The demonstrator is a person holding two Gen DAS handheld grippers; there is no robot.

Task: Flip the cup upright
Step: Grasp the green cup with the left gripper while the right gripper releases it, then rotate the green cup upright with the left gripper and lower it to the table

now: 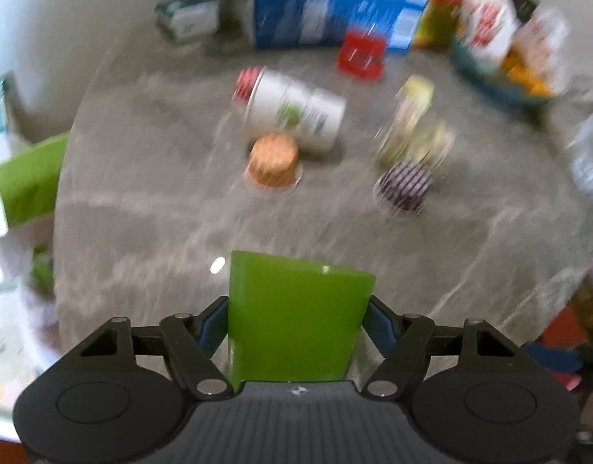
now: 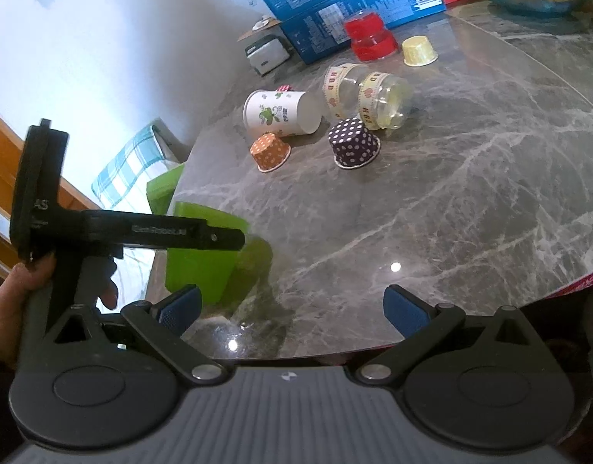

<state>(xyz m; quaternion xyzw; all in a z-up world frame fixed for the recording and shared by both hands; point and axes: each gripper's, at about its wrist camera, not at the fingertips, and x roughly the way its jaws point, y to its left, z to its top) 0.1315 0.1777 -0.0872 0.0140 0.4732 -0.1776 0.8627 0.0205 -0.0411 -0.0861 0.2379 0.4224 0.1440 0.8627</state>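
We are working at the near edge of the marble surface (image 2: pixel 412 201). Our left gripper (image 1: pixel 298 315) is holding the green cup (image 1: pixel 296 317) by its sides, jaws closed on it. The cup is probably light, stiff, slippery plastic. Our right gripper (image 2: pixel 292 307) is waiting with jaws wide open, holding nothing.

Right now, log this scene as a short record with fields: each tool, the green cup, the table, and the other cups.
left tool: shut on green cup
green cup: held near the table's front edge
right tool: open, empty
table: grey marble top
white paper cup: on its side
orange cup: upside down
polka-dot cup: upside down
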